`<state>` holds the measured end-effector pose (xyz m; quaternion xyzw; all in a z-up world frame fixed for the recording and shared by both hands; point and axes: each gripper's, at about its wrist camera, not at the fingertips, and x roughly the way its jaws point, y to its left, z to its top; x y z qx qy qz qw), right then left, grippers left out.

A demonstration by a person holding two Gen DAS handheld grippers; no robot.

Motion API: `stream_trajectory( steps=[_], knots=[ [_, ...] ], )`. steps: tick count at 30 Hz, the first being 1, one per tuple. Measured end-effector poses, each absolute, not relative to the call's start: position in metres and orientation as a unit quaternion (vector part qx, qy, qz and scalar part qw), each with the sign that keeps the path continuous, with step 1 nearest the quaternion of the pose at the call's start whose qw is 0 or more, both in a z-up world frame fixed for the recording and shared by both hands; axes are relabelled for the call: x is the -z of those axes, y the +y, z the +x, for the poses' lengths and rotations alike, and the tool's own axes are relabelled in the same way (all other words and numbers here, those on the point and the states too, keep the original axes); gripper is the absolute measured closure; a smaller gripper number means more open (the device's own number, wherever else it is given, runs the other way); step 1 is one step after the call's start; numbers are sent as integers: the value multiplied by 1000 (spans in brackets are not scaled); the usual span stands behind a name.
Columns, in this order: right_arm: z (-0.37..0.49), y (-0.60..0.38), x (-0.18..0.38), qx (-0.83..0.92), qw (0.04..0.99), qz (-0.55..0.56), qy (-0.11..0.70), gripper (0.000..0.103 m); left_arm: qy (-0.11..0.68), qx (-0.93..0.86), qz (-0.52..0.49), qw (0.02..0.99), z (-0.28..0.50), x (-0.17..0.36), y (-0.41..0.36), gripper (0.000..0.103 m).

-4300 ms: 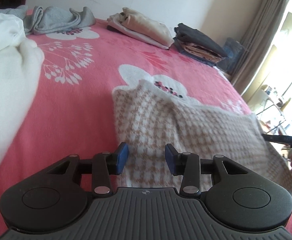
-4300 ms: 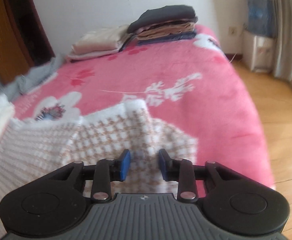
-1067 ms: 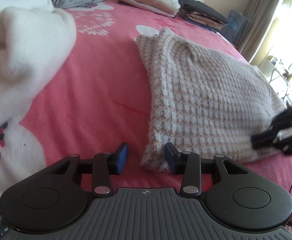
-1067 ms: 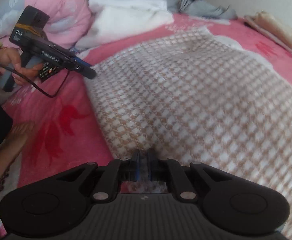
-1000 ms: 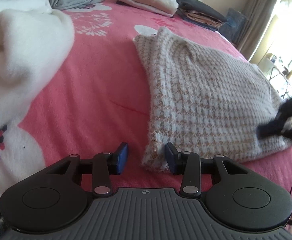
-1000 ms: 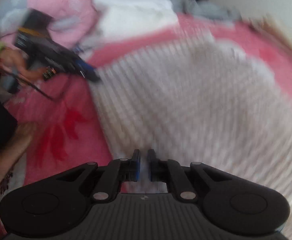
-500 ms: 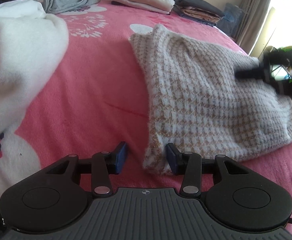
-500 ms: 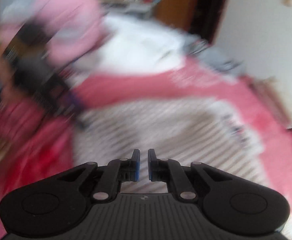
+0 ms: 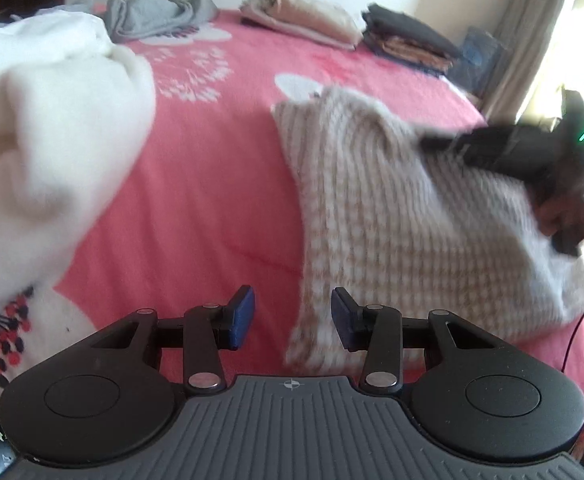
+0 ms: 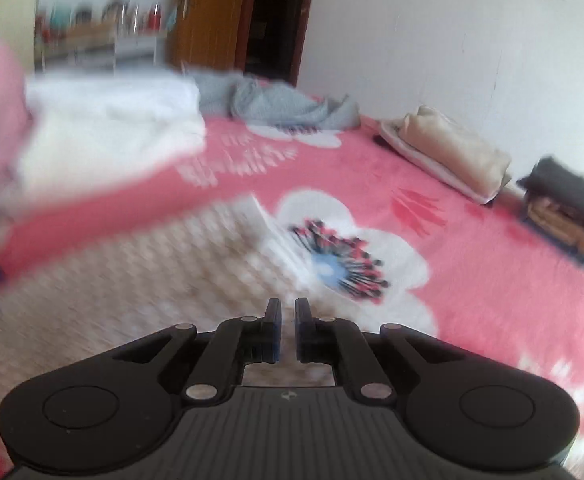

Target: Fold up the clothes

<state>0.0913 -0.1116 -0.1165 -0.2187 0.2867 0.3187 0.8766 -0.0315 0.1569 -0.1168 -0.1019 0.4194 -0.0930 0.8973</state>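
A beige and white houndstooth sweater [image 9: 391, 216] lies folded on the pink flowered bed [image 9: 220, 184]. My left gripper [image 9: 292, 318] is open at the sweater's near left corner, with the corner's edge between its blue pads. My right gripper [image 10: 288, 330] is nearly shut, with a narrow gap between the fingers and no cloth visibly clamped; it is above the sweater [image 10: 140, 280]. In the left wrist view the right gripper [image 9: 507, 148] shows blurred over the sweater's far right part.
A white fluffy garment [image 9: 48, 152] is piled at the left. A grey garment [image 9: 156, 16], a folded beige pile [image 9: 307, 14] and a dark folded stack [image 9: 407, 40] lie along the far edge by the wall. A curtain [image 9: 531, 32] and a doorway [image 10: 276, 20] stand beyond.
The right gripper has lifted from the sweater's near right edge and swung up and across over the sweater. The left gripper has stayed open at the left corner.
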Motion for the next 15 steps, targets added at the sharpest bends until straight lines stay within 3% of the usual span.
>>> stream_trajectory(
  steps=[2, 7, 12, 15],
  knots=[
    [103, -116, 140, -322, 875, -224, 285, 99, 399, 90, -103, 907, -26, 108, 153, 61],
    [103, -116, 127, -301, 889, -211, 273, 99, 359, 112, -86, 923, 1, 99, 130, 61],
    [84, -166, 93, -283, 905, -118, 296, 99, 354, 128, -58, 925, 29, 113, 103, 61],
    [92, -176, 106, -262, 908, -111, 308, 98, 350, 138, -41, 925, 46, 120, 87, 61]
  ],
)
